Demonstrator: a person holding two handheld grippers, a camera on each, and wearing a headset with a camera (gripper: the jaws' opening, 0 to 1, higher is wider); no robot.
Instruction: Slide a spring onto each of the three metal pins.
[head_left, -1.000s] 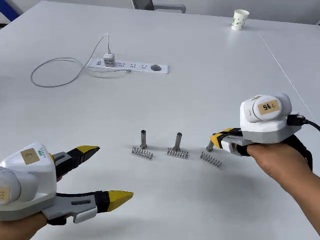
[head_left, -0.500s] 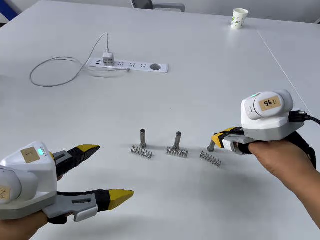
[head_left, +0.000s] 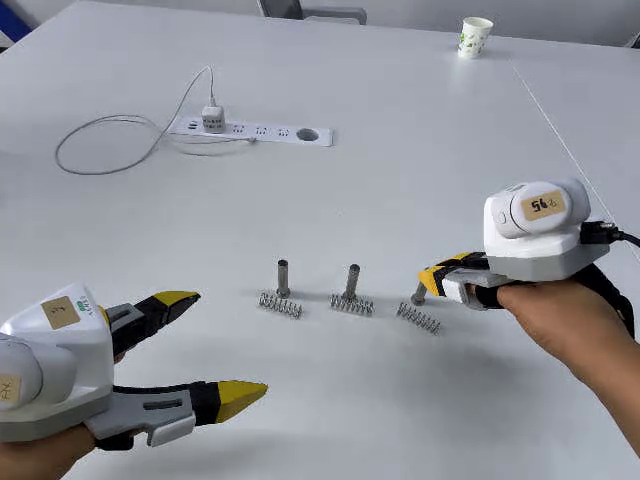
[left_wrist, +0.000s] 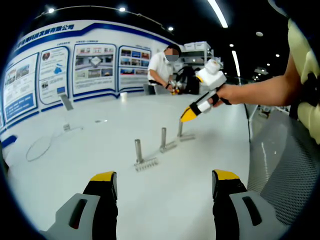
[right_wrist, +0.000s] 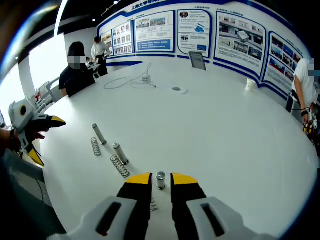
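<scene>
**Fig.** Your right hand-held gripper (head_left: 430, 282), jaws narrowly parted, flanks the rightmost short grey metal pin (right_wrist: 160, 181). The silver coil spring (head_left: 419, 319) lies just before that pin on the white tabletop (head_left: 400, 150). Close gently, keeping the pin upright. Your left hand-held gripper (head_left: 228, 341), well aside of that pin, gapes empty.

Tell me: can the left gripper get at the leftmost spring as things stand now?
Probably yes. The left gripper is open and points toward the leftmost spring, which lies flat beside its pin. Only bare table lies between them; the right gripper is at the third pin, out of the way.
</scene>
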